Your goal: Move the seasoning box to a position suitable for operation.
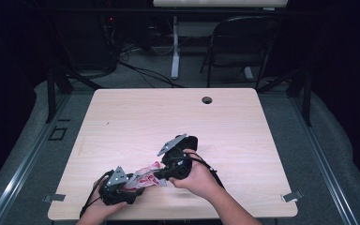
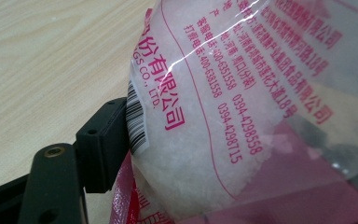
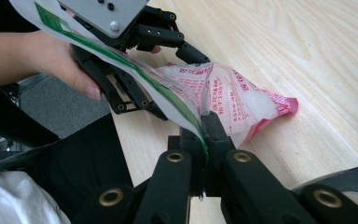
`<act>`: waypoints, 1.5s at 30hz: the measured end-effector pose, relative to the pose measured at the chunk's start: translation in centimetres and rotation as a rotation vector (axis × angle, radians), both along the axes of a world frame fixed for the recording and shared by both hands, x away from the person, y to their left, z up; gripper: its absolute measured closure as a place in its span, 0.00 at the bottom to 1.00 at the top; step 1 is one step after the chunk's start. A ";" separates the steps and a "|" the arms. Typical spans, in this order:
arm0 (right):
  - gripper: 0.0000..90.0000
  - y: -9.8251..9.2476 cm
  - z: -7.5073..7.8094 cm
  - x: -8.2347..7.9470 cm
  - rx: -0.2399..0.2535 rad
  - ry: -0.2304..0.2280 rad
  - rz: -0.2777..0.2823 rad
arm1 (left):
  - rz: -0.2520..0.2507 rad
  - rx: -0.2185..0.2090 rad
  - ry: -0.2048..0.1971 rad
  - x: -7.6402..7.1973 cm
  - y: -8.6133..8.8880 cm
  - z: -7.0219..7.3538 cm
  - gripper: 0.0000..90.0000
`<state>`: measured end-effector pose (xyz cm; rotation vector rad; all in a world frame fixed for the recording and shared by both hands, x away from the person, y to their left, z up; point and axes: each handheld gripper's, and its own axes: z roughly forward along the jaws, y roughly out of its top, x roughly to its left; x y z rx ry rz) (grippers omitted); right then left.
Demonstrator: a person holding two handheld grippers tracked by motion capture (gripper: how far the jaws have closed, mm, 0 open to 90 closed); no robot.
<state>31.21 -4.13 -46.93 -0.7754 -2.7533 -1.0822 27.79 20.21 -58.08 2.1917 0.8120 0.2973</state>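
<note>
High view: bag (image 1: pixel 143 177) lies low and left of centre, long axis running from left gripper (image 1: pixel 127 186) to right gripper (image 1: pixel 161 174); both are at its ends.

Left gripper view: bag (image 2: pixel 223 116) is seen between spread jaws, white granules inside; one pad (image 2: pixel 103 140) touches its side at lower left.

Right gripper view: jaws are pressed together, pinching the bag's flat edge (image 3: pixel 186 116) at centre; the filled part (image 3: pixel 242 105) lies beyond, on the table (image 3: pixel 307 70).

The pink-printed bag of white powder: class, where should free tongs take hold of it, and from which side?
Grip the flat pink sealed corner of the bag, coming from the open table side. That edge is thin and empty, while the middle bulges with powder; the right tongs already pinch the white-and-green sheet beside it.
</note>
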 end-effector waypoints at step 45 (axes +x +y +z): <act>1.00 0.3 0.8 -0.3 0.009 -0.047 0.004 | -0.029 0.011 -0.022 0.4 -0.7 -0.7 0.51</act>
